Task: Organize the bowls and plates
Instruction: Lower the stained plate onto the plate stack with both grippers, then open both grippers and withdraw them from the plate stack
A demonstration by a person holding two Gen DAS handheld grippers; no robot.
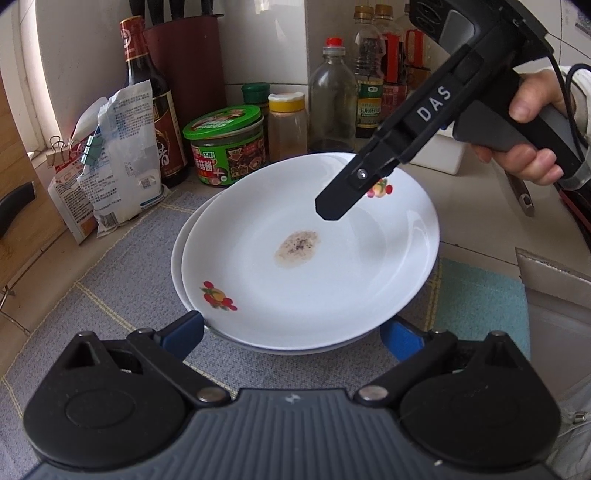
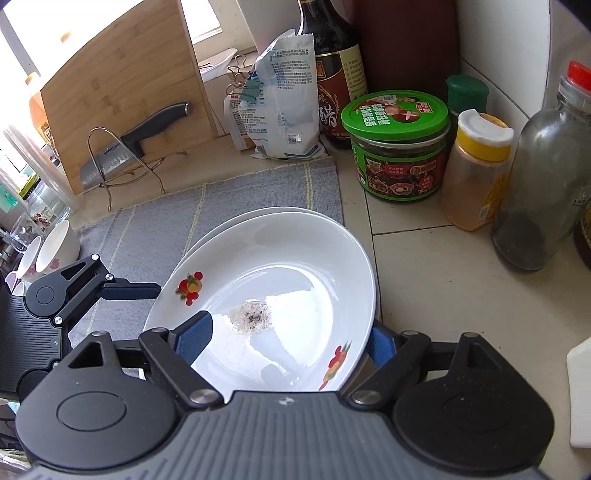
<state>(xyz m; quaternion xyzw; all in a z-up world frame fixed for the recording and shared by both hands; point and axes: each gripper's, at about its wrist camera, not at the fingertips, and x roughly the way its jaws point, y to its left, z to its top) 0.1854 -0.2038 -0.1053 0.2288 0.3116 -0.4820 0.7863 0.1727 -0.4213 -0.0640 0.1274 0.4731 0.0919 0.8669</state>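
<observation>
Two white plates (image 1: 306, 258) sit stacked on the grey mat (image 1: 122, 295) on the table, top one with a dried stain in the middle. Left gripper (image 1: 291, 334) has its jaws open around the near rim. Right gripper (image 2: 291, 341) straddles the opposite rim, jaws open, not pinching it.

A pale tiled counter (image 2: 436, 280) meets white tiled walls (image 1: 266, 40) at a corner. Daylight floods in through a window (image 2: 33, 26) on the left, washing out the view there. A bamboo cutting board (image 2: 122, 88) leans upright beside it. A grey woven mat (image 1: 122, 280) covers part of the counter.
</observation>
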